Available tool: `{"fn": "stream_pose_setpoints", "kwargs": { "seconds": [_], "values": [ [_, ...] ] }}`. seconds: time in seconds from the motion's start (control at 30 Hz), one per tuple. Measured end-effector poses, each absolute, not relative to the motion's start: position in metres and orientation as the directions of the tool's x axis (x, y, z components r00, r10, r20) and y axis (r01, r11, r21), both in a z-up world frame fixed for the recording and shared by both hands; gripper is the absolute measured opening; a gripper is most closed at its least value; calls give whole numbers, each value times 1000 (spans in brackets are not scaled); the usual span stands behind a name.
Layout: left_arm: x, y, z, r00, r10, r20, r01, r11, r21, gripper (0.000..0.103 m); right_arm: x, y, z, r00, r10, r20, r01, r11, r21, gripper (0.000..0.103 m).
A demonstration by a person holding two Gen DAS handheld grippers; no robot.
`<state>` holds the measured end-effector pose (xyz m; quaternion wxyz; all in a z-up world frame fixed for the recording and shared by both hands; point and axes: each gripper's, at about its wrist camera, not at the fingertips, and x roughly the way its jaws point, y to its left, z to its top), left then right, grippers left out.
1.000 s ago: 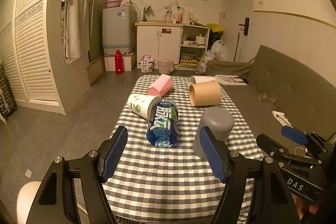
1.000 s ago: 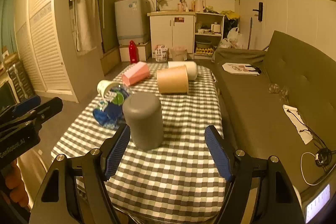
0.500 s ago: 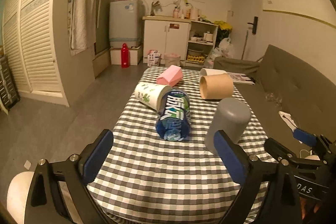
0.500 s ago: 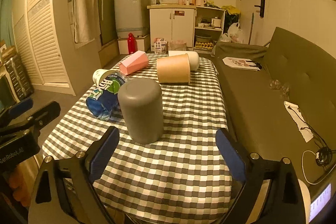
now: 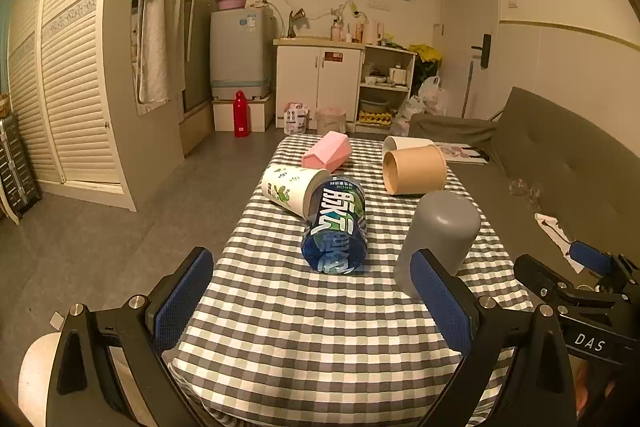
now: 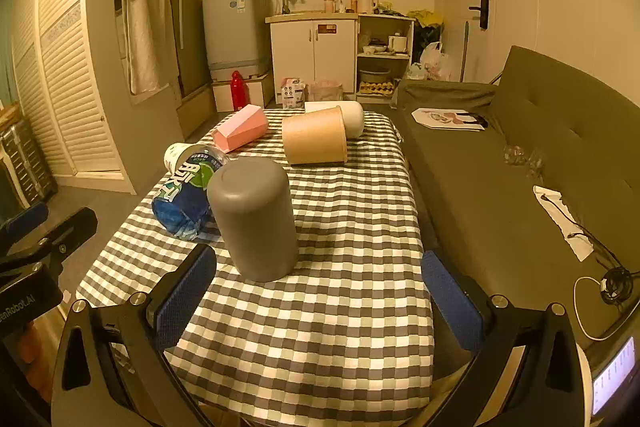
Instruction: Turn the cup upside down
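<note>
A grey cup (image 5: 442,233) (image 6: 254,221) stands upside down, closed end up, on the checkered tablecloth (image 5: 320,319) (image 6: 340,267). My left gripper (image 5: 310,293) is open and empty near the table's near edge, the cup behind its right finger. My right gripper (image 6: 316,293) is open and empty, with the cup just ahead and left of centre, apart from both fingers. The right gripper also shows in the left wrist view (image 5: 576,291), and the left gripper shows at the left edge of the right wrist view (image 6: 36,243).
A blue labelled bottle (image 5: 336,225) (image 6: 184,197) lies beside a white paper cup (image 5: 288,187). A pink box (image 5: 326,157) (image 6: 240,133), a tan cup (image 5: 414,171) (image 6: 316,141) and a white cup (image 6: 352,119) lie on their sides farther back. A grey sofa (image 6: 520,163) runs along the right.
Both grippers have drawn back from the table and opened wider. The grey cup stays standing upside down in place.
</note>
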<state>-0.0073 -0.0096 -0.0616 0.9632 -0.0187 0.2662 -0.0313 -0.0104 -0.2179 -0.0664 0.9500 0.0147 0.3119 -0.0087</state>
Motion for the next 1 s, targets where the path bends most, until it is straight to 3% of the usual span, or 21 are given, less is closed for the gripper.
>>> {"fn": "stream_pose_setpoints", "kwargs": {
  "seconds": [1.0],
  "values": [
    [-6, -3, -62, 854, -58, -516, 35, 998, -54, 102, -13, -217, -64, 804, -19, -594, 29, 1000, 6, 103]
  ]
}}
